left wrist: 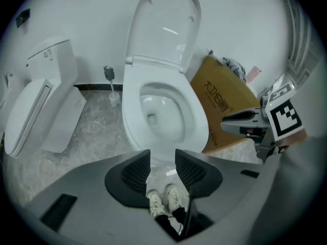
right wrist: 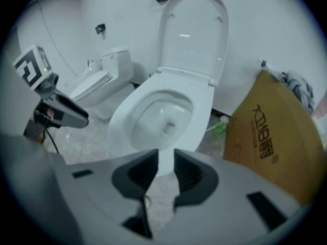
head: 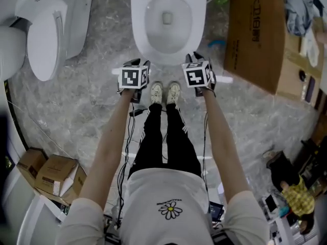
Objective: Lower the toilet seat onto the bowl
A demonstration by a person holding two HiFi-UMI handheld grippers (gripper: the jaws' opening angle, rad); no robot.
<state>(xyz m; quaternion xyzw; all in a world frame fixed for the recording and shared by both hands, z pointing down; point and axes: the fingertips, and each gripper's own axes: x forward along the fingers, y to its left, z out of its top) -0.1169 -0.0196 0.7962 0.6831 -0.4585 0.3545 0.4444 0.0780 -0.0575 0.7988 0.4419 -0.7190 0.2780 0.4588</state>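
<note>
Left gripper (left wrist: 162,160), right gripper (right wrist: 166,162): parted, empty | toilet seat (left wrist: 163,29) up | box (left wrist: 222,103): Chinese print

The toilet bowl (head: 168,22) stands on the floor (head: 97,106) against the wall (left wrist: 87,19), its toilet seat (left wrist: 163,29) upright behind it. A second toilet (head: 48,29) sits to its left, a brush (left wrist: 109,83) between them by the wall. A cardboard box (head: 255,34) stands just right of the bowl. The left claw (left wrist: 162,157) and right claw (right wrist: 165,157) hang side by side before the bowl's front rim, apart from it
</note>
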